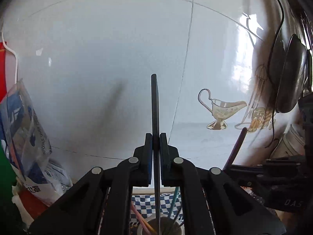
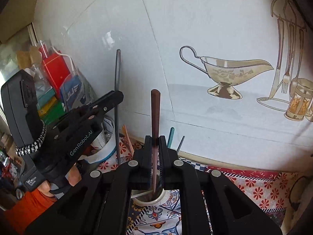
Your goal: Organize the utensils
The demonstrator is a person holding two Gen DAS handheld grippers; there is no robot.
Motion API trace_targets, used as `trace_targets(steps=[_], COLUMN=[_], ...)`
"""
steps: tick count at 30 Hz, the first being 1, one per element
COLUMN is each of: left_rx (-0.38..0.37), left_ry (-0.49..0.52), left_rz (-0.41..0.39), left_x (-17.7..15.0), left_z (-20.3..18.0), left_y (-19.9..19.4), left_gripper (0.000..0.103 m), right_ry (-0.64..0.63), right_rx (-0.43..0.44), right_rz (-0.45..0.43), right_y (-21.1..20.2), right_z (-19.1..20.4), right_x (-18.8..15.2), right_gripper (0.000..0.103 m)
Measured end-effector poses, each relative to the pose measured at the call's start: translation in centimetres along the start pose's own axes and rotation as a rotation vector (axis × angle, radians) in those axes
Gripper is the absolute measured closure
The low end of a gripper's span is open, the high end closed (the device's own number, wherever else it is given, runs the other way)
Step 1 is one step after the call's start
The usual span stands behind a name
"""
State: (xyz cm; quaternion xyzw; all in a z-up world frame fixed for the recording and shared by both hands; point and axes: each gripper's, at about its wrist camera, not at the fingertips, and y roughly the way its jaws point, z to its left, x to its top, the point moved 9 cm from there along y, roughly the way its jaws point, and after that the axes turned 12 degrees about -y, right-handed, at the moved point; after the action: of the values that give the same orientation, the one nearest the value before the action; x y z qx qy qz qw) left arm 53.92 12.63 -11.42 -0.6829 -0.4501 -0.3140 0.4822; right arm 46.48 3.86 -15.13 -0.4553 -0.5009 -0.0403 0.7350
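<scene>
My left gripper (image 1: 156,143) is shut on a dark grey chopstick (image 1: 155,105), held upright above a cup (image 1: 177,227) that holds several coloured sticks. My right gripper (image 2: 155,145) is shut on a brown chopstick (image 2: 155,113), upright, its pale lower end inside a white cup (image 2: 150,198) just below the jaws. The left gripper (image 2: 111,99) also shows at the left of the right wrist view, with its grey chopstick (image 2: 118,90) standing up. A teal stick (image 2: 170,135) and a grey stick (image 2: 181,142) poke up behind the right jaws.
A white tiled wall with a gravy-boat decal (image 2: 227,74) stands close behind. A patterned cloth (image 2: 264,188) covers the counter. Bags and boxes (image 2: 56,74) crowd the left. A white container (image 2: 105,150) sits by the wall. A dark pan (image 1: 289,78) hangs at the right.
</scene>
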Motion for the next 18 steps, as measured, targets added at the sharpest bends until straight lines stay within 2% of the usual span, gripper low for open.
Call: trace_targets(steps=[3,8,11,18], left_rx=[-0.044,0.029,0.047,0.084], left_ry=[-0.038,-0.008,-0.006,0.04], left_rz=[-0.022,0.077,0.147,0.206], left_x=[0.6,-0.6,-1.6,-2.8], left_z=[0.3,1.2,1.2,0.5], left_y=[-0.5,1.4,2.5,3.2], left_gripper=[0.098,0.098,0.098,0.098], right_ry=[0.005,0.005,0.0,-0.012], right_rx=[0.013,0.019,0.019,0.02], right_rz=[0.028,0.049,0.046,0.048], right_y=[1.2,2.1,2.0,1.6], right_z=[0.4,0.6,0.5,0.6], right_x=[-0.5,-0.9,-0.8,-0.8], right_gripper=[0.097,0.097,0.097,0.097])
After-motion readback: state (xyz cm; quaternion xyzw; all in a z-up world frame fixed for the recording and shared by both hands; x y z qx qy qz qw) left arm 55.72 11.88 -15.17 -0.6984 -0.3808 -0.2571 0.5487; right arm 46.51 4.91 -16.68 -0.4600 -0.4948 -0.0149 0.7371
